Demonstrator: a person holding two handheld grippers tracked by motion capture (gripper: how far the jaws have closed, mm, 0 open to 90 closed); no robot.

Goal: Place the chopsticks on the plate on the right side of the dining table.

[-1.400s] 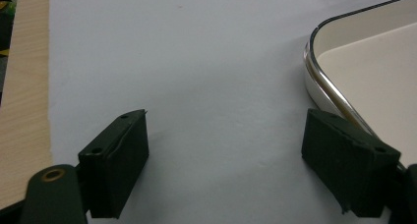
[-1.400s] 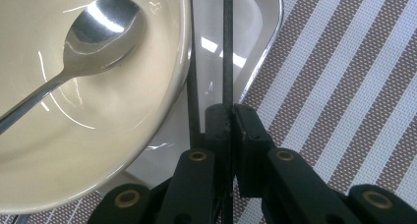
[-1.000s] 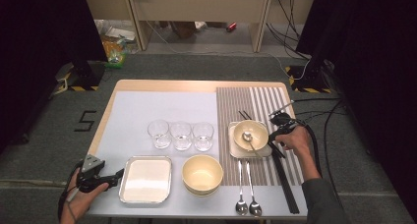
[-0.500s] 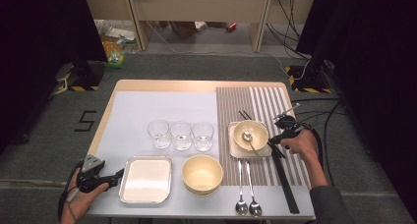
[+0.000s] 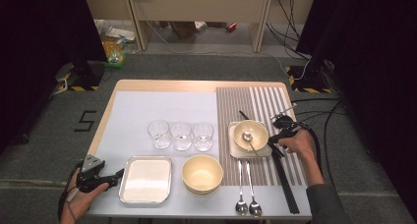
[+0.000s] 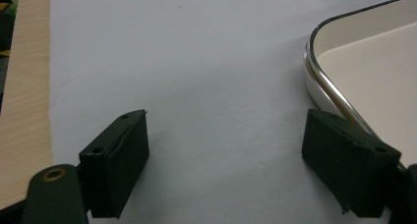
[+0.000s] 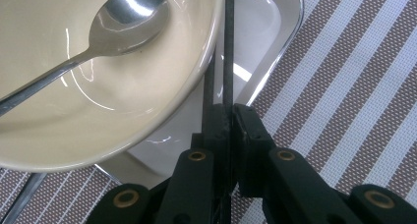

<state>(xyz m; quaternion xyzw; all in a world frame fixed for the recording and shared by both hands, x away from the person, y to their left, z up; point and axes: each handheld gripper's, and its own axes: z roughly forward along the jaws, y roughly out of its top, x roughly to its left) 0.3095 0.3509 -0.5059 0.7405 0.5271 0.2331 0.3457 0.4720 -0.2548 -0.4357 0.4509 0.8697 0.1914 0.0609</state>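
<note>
**Desk editor:** What is the right gripper (image 7: 227, 116) doing here?

**Photographer:** Its jaws have just been closing and now stand all but shut on a pair of thin black chopsticks (image 7: 227, 47). The pads pinch them near one end. Seen from the right gripper view, the sticks run away from the gripper, close past the rim of the cream bowl (image 7: 123, 111) and over the small steel-rimmed tray (image 7: 265, 32) that carries the bowl. A spoon (image 7: 128, 13) lies inside the bowl. All of it sits on the striped mat (image 7: 354, 86) at the right of the desk (image 5: 162, 106).

**Desk editor:** How would they handle?

**Photographer:** Light and stiff, I'd judge, but smooth and narrow. Two loose sticks can roll against each other or scissor apart under the pads. Held this near the end, the far tips will likely swing and sag. A hold nearer the middle, square across both sticks, looks safer. The bowl is just beside them and looks breakable, so any lift wants to clear its rim without knocking it or the spoon.

**Desk editor:** And the other hand?

**Photographer:** The left gripper (image 6: 226, 150) rests low at the front left corner, jaws spread wide with nothing between them. One jaw sits just beside the rim of the large tray (image 6: 314, 71).
</note>
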